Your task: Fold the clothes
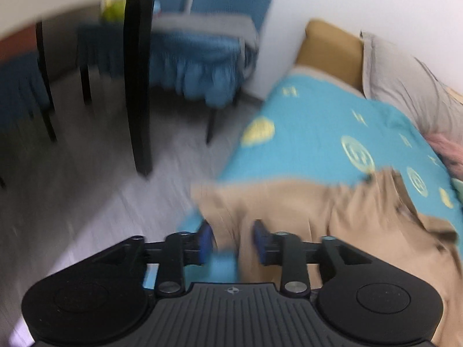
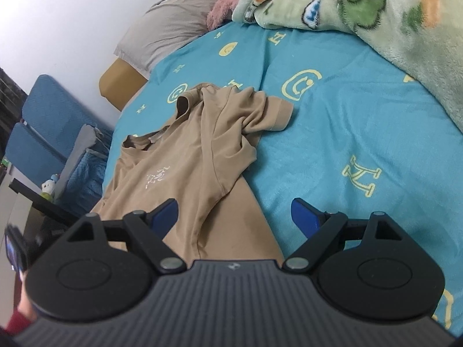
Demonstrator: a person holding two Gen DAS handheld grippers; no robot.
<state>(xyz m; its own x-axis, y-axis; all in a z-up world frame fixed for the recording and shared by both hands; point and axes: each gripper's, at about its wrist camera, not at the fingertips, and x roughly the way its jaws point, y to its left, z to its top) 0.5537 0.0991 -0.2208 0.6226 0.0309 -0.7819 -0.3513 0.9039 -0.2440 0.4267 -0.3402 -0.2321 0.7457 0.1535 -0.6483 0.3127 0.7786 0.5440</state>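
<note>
Left wrist view, blurry: left gripper (image 1: 233,238) part-spread w/ tan t-shirt (image 1: 303,211) fabric between the pads, grip not sure; shirt edge hangs off blue bedsheet (image 1: 312,133), could slide off if pinch misses

Right wrist view: right gripper (image 2: 234,217) spread wide, empty, above shirt hem; shirt bunched, sleeve crumpled, may fold crooked
</note>
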